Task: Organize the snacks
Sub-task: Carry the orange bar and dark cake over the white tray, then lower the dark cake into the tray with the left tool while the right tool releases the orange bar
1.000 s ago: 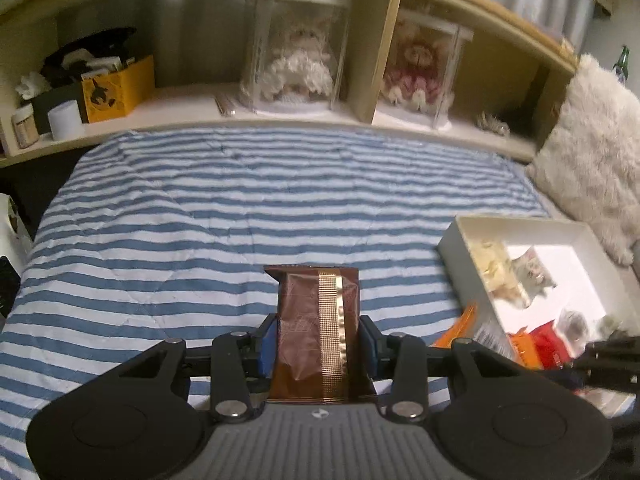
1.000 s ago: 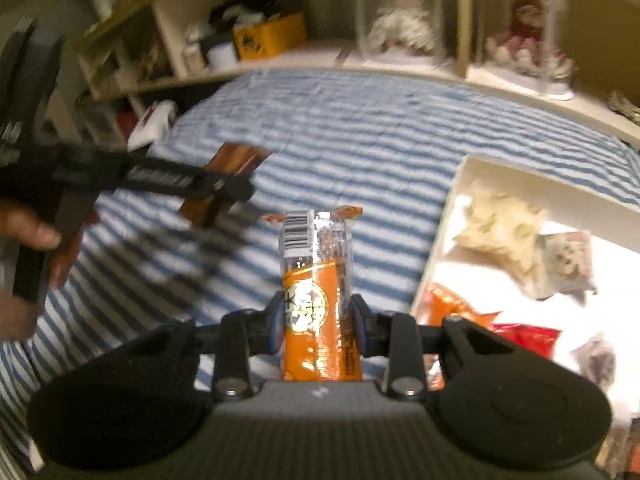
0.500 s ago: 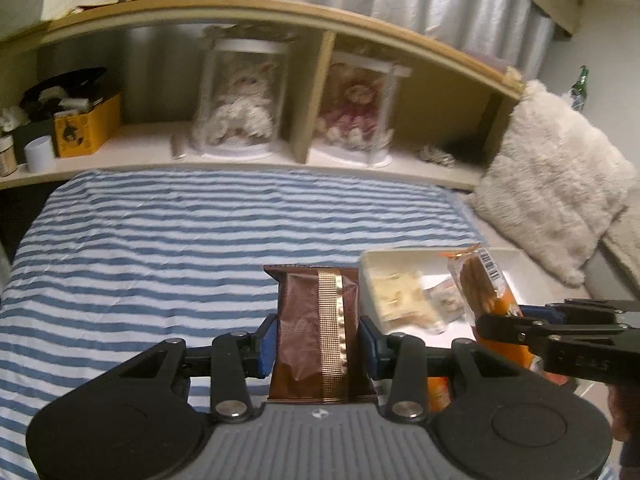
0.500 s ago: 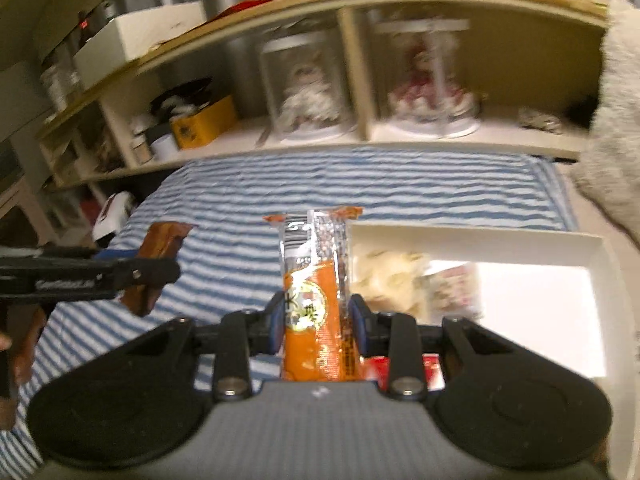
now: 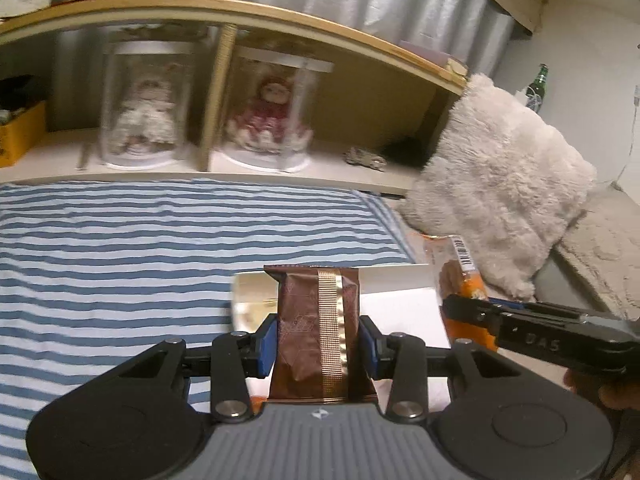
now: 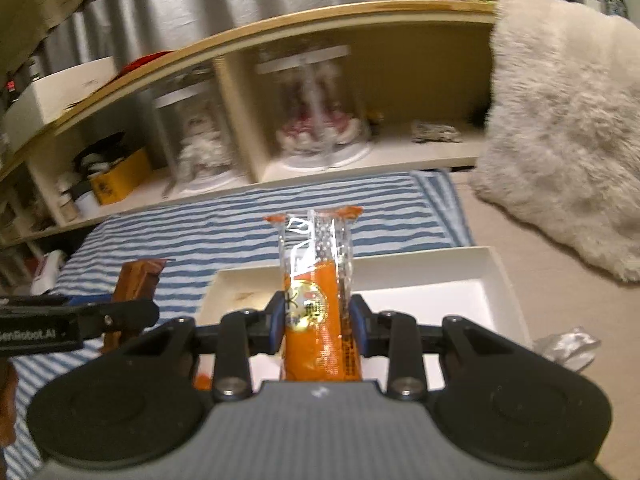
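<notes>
My left gripper [image 5: 318, 346] is shut on a brown snack packet [image 5: 320, 320] with a gold strip, held upright. My right gripper [image 6: 316, 320] is shut on an orange snack packet [image 6: 318, 316] with a clear top. Both hang above the near edge of a white box [image 6: 484, 280] lying on the bed; its contents are mostly hidden behind the grippers. In the left wrist view the orange packet [image 5: 456, 272] and the right gripper's black body [image 5: 532, 332] show at right. From the right wrist, the brown packet [image 6: 134, 284] appears at left.
A blue-and-white striped blanket [image 5: 140, 248] covers the bed. A wooden shelf [image 5: 248, 12] behind it holds two dolls in clear cases [image 5: 268, 112] and a yellow box [image 6: 116, 180]. A fluffy cream pillow [image 5: 504, 184] lies right of the box. A crumpled clear wrapper [image 6: 568, 346] lies beside it.
Both grippers have swung right and tilted up, keeping their packets. The white box sits lower in both views, and the pillow has come closer.
</notes>
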{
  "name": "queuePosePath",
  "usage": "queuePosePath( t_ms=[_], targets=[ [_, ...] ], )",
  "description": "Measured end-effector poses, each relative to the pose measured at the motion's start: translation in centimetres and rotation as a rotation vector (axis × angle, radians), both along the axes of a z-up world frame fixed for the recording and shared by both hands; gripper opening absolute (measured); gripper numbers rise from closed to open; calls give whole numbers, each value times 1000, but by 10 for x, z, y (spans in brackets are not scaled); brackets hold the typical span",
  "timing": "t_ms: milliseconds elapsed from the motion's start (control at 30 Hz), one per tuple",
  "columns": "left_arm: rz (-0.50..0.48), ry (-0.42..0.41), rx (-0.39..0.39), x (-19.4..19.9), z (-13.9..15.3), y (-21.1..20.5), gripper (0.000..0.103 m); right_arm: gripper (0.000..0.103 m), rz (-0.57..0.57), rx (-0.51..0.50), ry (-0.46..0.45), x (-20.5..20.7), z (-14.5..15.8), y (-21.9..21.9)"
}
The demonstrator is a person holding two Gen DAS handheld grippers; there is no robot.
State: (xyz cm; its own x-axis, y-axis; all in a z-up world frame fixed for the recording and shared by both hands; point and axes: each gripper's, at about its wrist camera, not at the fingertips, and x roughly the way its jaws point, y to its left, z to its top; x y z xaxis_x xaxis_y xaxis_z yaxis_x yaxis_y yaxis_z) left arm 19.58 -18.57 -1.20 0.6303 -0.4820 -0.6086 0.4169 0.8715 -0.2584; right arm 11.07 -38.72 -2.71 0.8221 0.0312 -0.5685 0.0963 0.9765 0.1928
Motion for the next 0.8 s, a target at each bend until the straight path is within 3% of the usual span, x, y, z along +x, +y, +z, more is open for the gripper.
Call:
queuePosePath(
  t_ms=[400, 700, 800],
  targets=[
    [-86, 87, -59, 34, -34, -89, 43, 39, -149, 30, 49, 15, -32, -60],
    [-89, 245, -171, 65, -80, -123, 43, 39, -203, 80, 122, 41, -62, -86],
    [-84, 267, -176, 75, -93, -129, 43, 39, -205, 96, 138, 53, -70, -92]
  ],
)
